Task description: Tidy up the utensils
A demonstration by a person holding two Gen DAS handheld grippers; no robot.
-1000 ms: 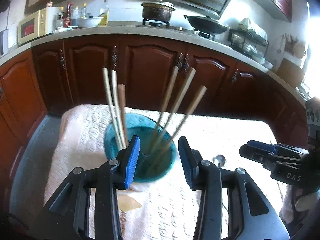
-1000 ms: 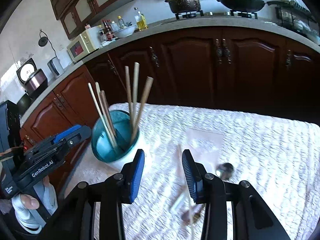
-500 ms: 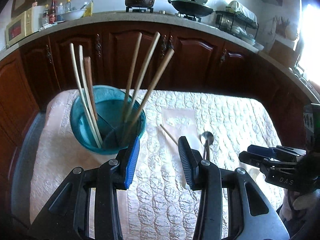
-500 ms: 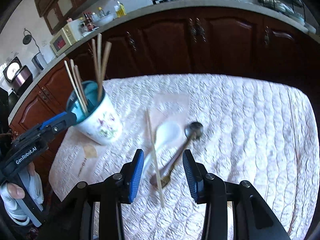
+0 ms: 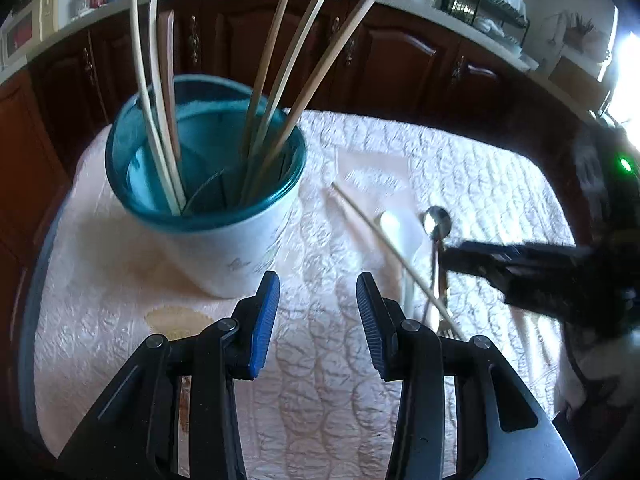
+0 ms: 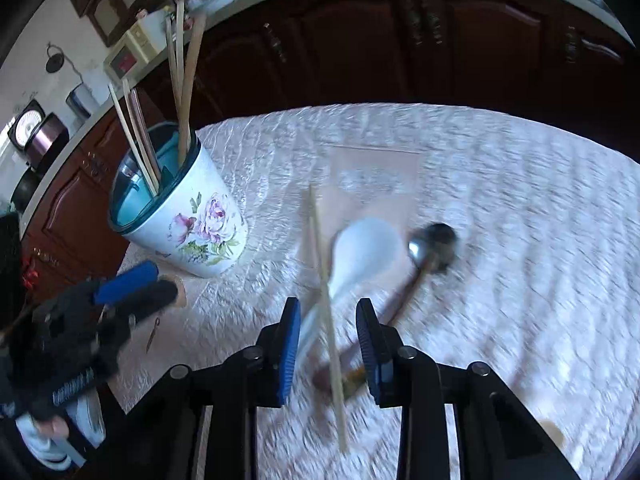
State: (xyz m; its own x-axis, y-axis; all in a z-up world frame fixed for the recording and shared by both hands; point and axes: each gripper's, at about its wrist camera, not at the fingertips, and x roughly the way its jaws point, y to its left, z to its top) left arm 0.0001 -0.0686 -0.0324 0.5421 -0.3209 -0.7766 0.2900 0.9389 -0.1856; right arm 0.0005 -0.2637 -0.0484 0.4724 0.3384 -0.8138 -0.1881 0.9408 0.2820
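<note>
A floral white holder [image 6: 188,216] with a teal inside [image 5: 204,184] stands on the tablecloth and holds several wooden chopsticks. To its right lie a loose chopstick [image 6: 324,264], a white spoon [image 6: 368,244] and a metal spoon [image 6: 432,240], also seen in the left wrist view as chopstick [image 5: 384,240], white spoon [image 5: 396,228] and metal spoon [image 5: 438,220]. My right gripper [image 6: 328,308] hovers low over them, jaws closing, with the chopstick and the white spoon's handle between the pads but not pressed. My left gripper [image 5: 316,284] is open and empty just in front of the holder.
The quilted white tablecloth [image 6: 500,200] covers the table, with a beige square patch [image 6: 376,168] under the spoons. Dark wooden cabinets [image 5: 400,60] run close behind the far table edge. A small thin object [image 6: 154,328] lies on the cloth near the left gripper [image 6: 132,284].
Both grippers have dropped toward the table and tilted down. The right one has come in over the loose chopstick and spoons, and its jaws have narrowed. The left jaws kept their width.
</note>
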